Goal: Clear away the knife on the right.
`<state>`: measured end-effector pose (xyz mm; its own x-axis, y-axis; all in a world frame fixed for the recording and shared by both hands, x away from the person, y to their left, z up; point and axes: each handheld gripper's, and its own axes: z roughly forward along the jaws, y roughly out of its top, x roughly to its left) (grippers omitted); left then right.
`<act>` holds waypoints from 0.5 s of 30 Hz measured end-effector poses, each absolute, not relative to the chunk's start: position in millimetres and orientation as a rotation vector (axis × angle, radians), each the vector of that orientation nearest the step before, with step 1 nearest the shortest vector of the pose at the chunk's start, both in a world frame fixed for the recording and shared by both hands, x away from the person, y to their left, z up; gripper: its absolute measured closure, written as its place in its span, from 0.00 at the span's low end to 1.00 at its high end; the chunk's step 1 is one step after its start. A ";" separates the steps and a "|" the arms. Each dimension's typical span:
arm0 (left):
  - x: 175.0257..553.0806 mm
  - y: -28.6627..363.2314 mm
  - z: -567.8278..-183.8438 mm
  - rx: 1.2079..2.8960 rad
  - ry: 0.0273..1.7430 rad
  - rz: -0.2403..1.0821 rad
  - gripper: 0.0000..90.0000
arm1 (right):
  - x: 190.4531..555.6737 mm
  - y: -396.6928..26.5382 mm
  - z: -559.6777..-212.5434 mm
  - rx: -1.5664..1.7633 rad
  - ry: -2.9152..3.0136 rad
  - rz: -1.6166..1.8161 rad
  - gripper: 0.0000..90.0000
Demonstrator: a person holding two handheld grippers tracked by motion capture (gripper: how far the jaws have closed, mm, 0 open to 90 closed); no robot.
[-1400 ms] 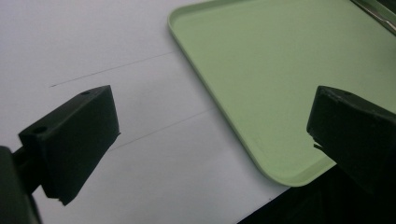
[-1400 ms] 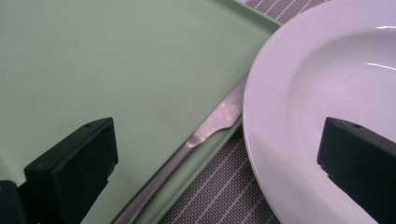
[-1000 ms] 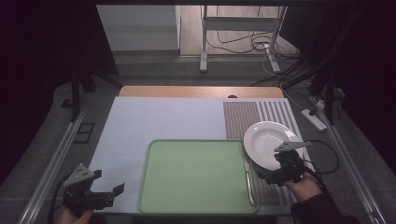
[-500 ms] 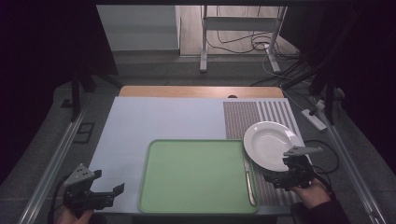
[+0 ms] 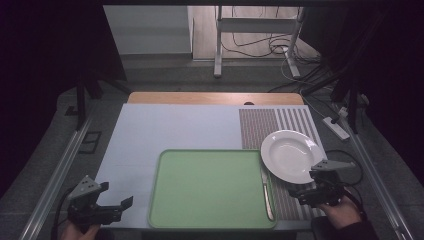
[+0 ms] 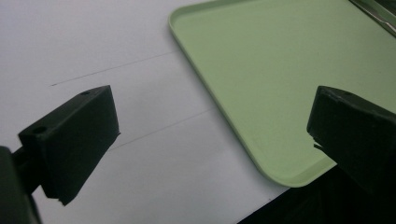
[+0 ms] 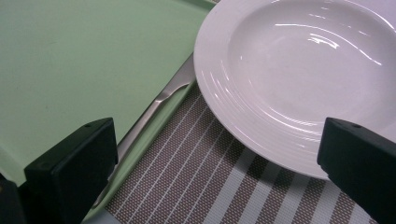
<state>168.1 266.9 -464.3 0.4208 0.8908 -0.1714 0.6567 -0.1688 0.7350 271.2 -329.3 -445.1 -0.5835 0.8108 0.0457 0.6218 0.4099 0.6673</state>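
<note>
A white deep plate rests on a brown striped placemat at the right of the table. Beside it lies a light green tray, bare except for a metal knife along its right rim. My right gripper is open just short of the plate's near edge, holding nothing. The right gripper view has the plate, the knife and the tray ahead of the spread jaws. My left gripper is open over the table's near left corner, with the tray's corner ahead of it.
The pale table top has a wooden strip along its far edge. Metal rails run down both sides of the table. Cables and a power strip lie on the floor at the right.
My right gripper has drawn back from the plate toward the table's near edge. The left gripper has stayed where it was.
</note>
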 end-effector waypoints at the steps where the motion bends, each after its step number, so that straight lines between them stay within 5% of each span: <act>1: 168.1 266.9 -464.3 1.908 1.315 0.386 0.02 | 270.4 -329.9 -444.8 1.249 2.378 0.947 0.00; 15: 167.8 267.2 -464.3 1.908 1.314 0.386 0.02 | 261.0 -335.1 -443.1 1.261 2.360 0.904 0.00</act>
<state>167.8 267.2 -464.3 0.4215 0.8905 -0.1714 0.6562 -0.1690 0.7354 261.0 -335.1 -443.1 -0.5613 0.8274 0.0181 0.6276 0.4113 0.6611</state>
